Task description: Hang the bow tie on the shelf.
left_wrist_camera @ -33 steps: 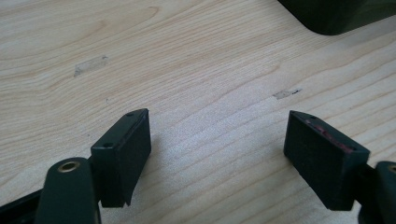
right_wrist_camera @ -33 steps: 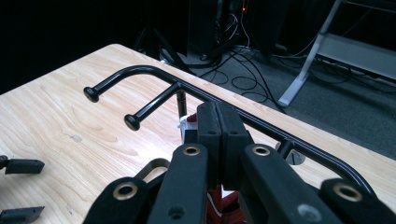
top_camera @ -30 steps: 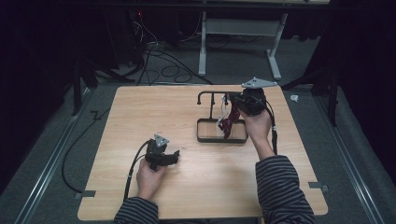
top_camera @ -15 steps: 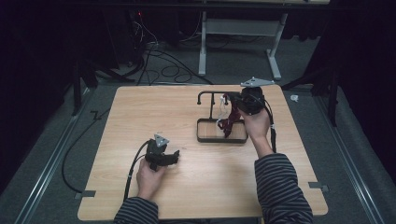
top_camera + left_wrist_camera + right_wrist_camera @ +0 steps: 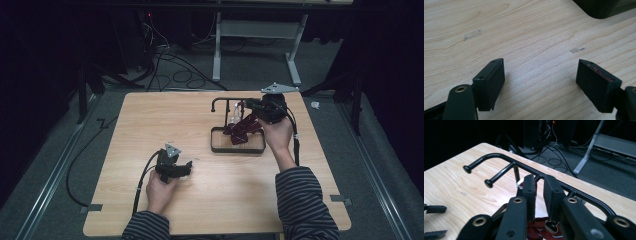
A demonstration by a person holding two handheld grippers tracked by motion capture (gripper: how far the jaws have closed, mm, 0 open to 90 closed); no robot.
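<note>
1. Only my right gripper has changed since the earlier picture: its jaws have just been opening. Now a narrow gap stands between them and I see nothing pressed in it. Both hands are at the same places as before.
2. Nearest to me, my left gripper rests low over the table, its jaws wide apart and empty. It is well apart from the work, so it cannot steady anything if something slips.
3. Farther out, the dark red cloth hangs just below the right gripper's jaws, over the black tray. A white tag on it sits close beside one jaw. I think the cloth could catch on a pad when I pull back and be dragged down.
4. Behind it is the black hook rack. I cannot tell how well the cloth sits on its hook, so it may slide off.
5. The rack looks light to me. A bump from the right gripper could tip or push it toward the far edge.
</note>
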